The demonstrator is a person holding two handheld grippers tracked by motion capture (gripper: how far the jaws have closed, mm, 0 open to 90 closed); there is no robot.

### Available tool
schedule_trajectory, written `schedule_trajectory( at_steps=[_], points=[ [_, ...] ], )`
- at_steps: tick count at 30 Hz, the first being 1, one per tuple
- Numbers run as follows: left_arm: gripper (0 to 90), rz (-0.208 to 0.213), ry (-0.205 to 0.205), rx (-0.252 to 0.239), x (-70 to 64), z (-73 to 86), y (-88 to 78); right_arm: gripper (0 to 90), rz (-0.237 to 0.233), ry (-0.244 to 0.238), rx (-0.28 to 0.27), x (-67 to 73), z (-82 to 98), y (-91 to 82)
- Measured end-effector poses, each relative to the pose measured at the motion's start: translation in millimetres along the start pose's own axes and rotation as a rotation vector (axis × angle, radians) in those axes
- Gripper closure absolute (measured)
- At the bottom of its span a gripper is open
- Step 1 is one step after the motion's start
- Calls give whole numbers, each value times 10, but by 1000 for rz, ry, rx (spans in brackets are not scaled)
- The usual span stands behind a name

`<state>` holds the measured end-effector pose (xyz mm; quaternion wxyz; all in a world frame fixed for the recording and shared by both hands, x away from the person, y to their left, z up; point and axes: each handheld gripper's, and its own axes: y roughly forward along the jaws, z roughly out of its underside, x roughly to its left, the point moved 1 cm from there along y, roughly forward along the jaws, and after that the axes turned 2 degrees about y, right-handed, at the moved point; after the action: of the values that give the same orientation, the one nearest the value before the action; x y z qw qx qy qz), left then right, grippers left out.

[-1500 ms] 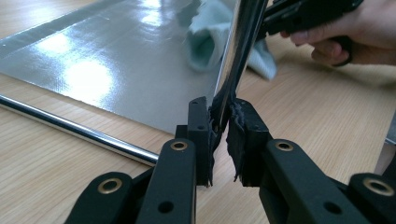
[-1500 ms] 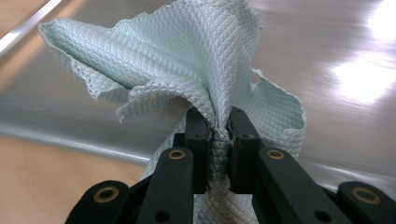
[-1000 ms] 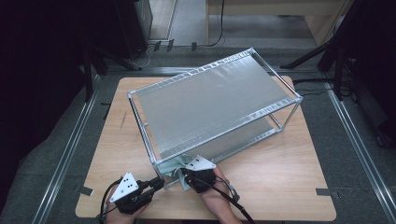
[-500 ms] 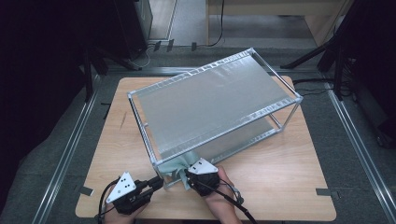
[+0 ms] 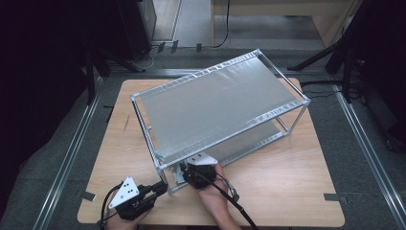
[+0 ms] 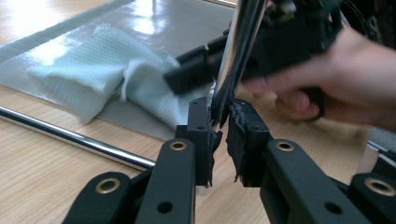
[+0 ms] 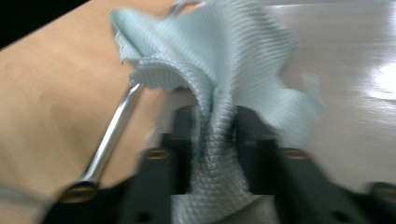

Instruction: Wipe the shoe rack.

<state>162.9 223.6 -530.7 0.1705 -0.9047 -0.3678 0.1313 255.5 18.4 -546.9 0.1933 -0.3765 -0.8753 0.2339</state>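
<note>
**Left gripper view: jaws clamp the rack's post while the cloth goes slack next door**

Left gripper (image 6: 219,135) is clenched on the chrome corner post (image 6: 238,56) of the metal rack (image 5: 220,108), pads squeezing it from both sides. Over at the lower shelf (image 7: 345,70), the right gripper (image 7: 215,140) has just been opening its jaws; the pale green cloth (image 7: 210,65) hangs bunched between them, though the blur hides whether the pads press it. High view: both grippers work the rack's near corner on the wooden table (image 5: 287,187).
</note>
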Motion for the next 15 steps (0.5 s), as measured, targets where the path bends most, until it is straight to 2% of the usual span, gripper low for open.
schedule_trajectory(
  at_steps=[1,2,3,5,6,7,10,11,12,13,15],
  points=[
    [754,-2,-4,-1,0,-1,3,493,38,-27,-5,27,20,-8],
    [732,-3,-5,-1,2,-4,4,454,68,-29,-16,36,33,-20],
    [723,-4,-6,-3,2,-5,6,419,79,-6,-28,30,39,-26],
    [713,-8,-11,-7,-2,-14,14,420,64,32,-29,-11,49,-9],
    [710,-9,-9,-7,-8,-21,19,424,53,30,-17,-21,58,11],
    [712,-8,-6,-10,-18,-28,26,441,51,19,-10,-17,70,30],
    [746,-12,2,-11,-39,-38,39,584,52,-10,19,20,106,78],
    [768,-18,1,-10,-32,-38,39,669,60,-21,23,27,109,76],
    [776,-12,-6,-12,-30,-36,38,715,66,-36,20,43,116,66],
    [778,-13,-4,-12,-30,-35,37,758,75,-38,23,55,120,63],
    [783,-17,1,-13,-32,-35,39,813,63,-37,33,80,145,40]
  ],
)
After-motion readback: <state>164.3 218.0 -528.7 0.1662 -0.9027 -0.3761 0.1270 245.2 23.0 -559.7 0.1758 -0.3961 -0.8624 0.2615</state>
